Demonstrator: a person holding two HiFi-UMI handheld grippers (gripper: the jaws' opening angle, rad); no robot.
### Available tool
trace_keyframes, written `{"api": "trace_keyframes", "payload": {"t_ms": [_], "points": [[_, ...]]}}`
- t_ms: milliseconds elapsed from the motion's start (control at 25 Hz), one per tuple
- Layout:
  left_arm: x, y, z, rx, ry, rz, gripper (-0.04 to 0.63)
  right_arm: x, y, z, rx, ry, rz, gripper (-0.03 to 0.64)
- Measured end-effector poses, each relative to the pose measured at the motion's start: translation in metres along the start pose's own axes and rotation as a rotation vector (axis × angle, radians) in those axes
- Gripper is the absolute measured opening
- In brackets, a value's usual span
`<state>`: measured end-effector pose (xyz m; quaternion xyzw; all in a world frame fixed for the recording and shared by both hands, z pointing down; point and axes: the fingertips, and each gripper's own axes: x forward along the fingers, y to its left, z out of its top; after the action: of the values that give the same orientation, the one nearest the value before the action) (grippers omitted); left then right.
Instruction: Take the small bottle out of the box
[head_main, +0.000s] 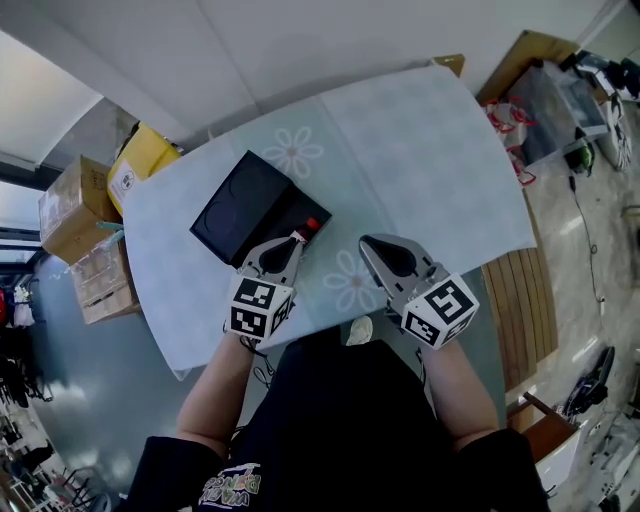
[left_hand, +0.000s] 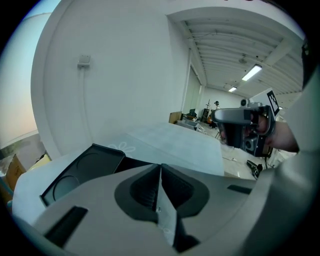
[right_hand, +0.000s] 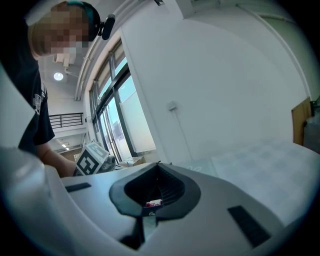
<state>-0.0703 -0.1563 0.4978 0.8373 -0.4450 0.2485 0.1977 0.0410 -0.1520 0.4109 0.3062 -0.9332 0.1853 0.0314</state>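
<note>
The task looks barely begun: nothing is held, and the lift itself is all still to do.

Nearest, both forearms reach forward from the person's body and bring the two grippers low over the near edge of the surface (head_main: 430, 150), side by side but apart. The left gripper (head_main: 296, 240) angles forward and to the right, its tip at the near right corner of the black box (head_main: 240, 205). Its own view shows the jaws pressed together along a straight seam with nothing between them. The right gripper (head_main: 368, 243) sits to the right of the box over the flowered cloth, its nose pointing forward and slightly left. Its jaws also meet at the tip and grip nothing. A small red-and-white speck shows low in the hollow of the jaws in its view; I cannot tell what it is.

Just beyond the left gripper's tip lies the small bottle (head_main: 311, 227), marked by its red cap, at the right edge of the open box. Whether it rests in its recess or on the rim I cannot tell, but it appears unlifted. Whether the left tip touches it is also unclear.

Further out, the box's other half lies opened flat to the left, showing round recesses. My judgement is that the left gripper would have to open before it could close on the bottle and draw it clear.
</note>
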Motion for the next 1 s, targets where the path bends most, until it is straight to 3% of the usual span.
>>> {"api": "trace_keyframes", "payload": {"t_ms": [400,520,1000], "points": [[0.032,0.018,-0.025,0.010,0.122,-0.056,0.034,0.015,-0.008,-0.021,0.054,0.029,-0.041,0.021],[0.041,0.020,-0.032,0.016,0.163,-0.078,0.112,0.018,-0.012,-0.023,0.065,0.029,-0.056,0.021],[0.079,0.028,-0.044,0.072,0.281,-0.136,0.147,0.017,-0.024,-0.038,0.111,0.049,-0.114,0.021]]}}
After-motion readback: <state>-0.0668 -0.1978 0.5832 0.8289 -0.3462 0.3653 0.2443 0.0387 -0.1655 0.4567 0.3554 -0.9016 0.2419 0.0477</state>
